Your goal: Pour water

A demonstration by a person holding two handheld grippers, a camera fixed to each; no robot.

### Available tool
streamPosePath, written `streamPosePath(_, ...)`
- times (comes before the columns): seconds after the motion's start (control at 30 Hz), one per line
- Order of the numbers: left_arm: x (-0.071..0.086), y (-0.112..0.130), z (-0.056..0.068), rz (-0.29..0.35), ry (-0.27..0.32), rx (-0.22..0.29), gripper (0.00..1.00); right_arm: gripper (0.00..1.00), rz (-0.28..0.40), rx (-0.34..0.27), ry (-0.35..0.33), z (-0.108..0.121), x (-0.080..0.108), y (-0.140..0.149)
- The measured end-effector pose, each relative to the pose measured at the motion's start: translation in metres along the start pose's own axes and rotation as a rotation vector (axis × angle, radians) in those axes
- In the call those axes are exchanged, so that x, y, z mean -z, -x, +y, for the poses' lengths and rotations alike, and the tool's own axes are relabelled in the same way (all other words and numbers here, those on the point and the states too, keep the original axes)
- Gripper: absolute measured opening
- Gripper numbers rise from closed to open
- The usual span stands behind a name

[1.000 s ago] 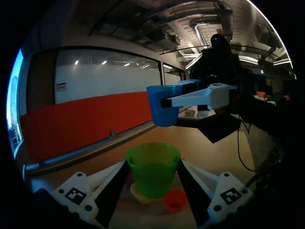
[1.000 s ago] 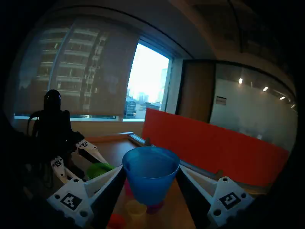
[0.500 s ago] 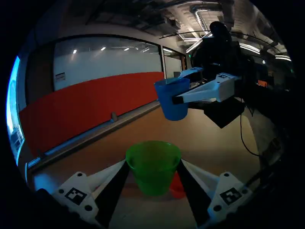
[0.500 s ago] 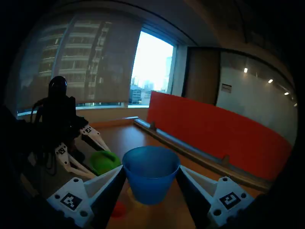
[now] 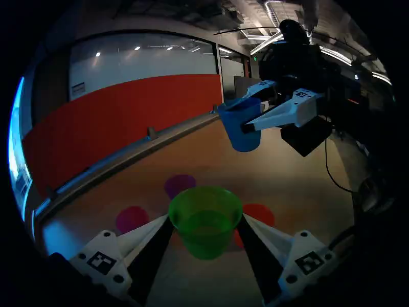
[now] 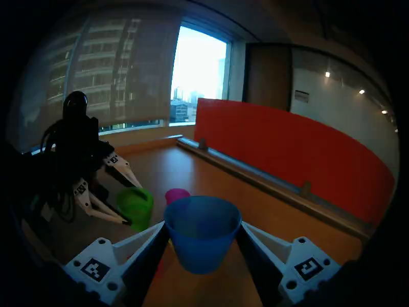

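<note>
left claw (image 5: 204, 219), right claw (image 6: 203, 224): clenched

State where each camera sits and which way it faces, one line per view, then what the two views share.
Left gripper view: rides on the left gripper, facing across the table toward the red partition; its own two fingers show at the bottom, clamping the green cup.
Right gripper view: rides on the right gripper, facing the window; its own two fingers show at the bottom, clamping the blue cup.
Shared: both cups, the other gripper farther off, the table and the red partition.
</note>
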State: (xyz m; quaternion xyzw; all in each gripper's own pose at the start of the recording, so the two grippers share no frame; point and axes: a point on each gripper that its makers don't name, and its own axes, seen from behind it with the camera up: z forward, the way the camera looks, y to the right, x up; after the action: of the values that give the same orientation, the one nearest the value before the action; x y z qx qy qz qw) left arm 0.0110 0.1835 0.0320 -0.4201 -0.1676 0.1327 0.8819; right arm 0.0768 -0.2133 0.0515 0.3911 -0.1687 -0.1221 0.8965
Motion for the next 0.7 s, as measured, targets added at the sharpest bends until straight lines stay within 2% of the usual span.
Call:
streamPosePath(0.33, -0.011, 0.037, 0.002, -0.083, 0.019, 0.007, 0.85, 0.89, -0.095, 0.013, -0.014, -0.001, -0.011, 0.048)
streamPosePath(0.7, -0.023, 0.059, 0.004, -0.128, 0.039, 0.018, 0.85, 0.89, -0.136, 0.0, -0.022, -0.001, -0.022, 0.076)
